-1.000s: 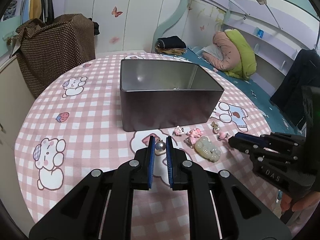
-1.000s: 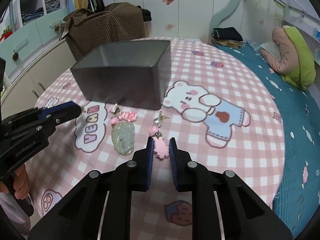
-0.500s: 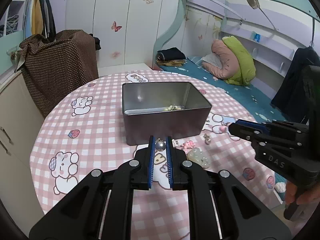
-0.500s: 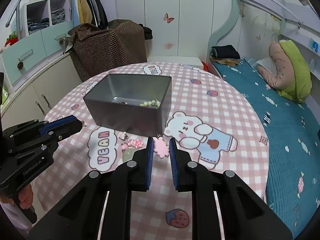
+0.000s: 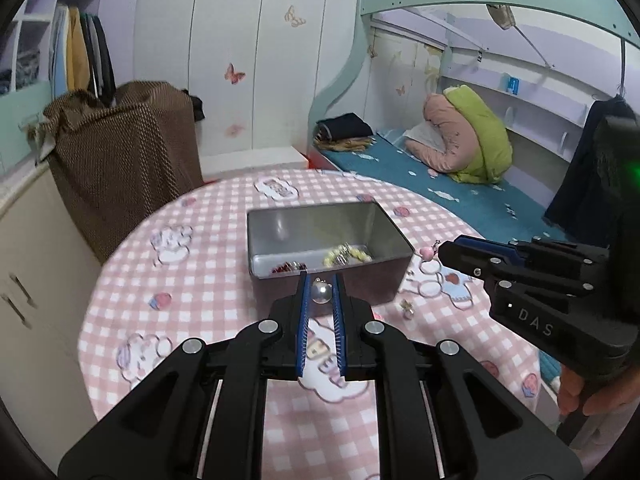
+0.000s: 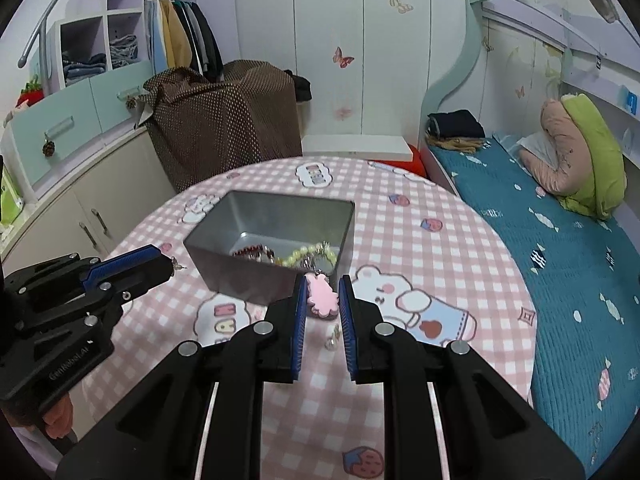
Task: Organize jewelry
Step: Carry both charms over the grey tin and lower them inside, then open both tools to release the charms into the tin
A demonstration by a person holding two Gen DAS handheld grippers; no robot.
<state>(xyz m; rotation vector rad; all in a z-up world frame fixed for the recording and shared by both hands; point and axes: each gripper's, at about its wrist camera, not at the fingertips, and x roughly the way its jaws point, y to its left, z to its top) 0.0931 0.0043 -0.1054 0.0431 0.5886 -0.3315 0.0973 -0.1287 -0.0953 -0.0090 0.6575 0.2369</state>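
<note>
My left gripper is shut on a silver ball charm, held above the near wall of the grey metal tin. My right gripper is shut on a pink bear charm, held high near the tin's near right corner. Inside the tin lie a yellow bead bracelet and a red piece; both show in the right wrist view, bracelet and red piece. The right gripper also shows from the left wrist, the left from the right wrist.
The tin stands on a round table with a pink checked cloth. A small pearl earring lies on the cloth right of the tin, also seen in the right wrist view. A brown covered box and a bed stand beyond the table.
Both grippers have risen from the cloth with their charms and now sit higher, looking down into the tin. The other trinkets on the cloth have dropped out of sight behind the fingers.
</note>
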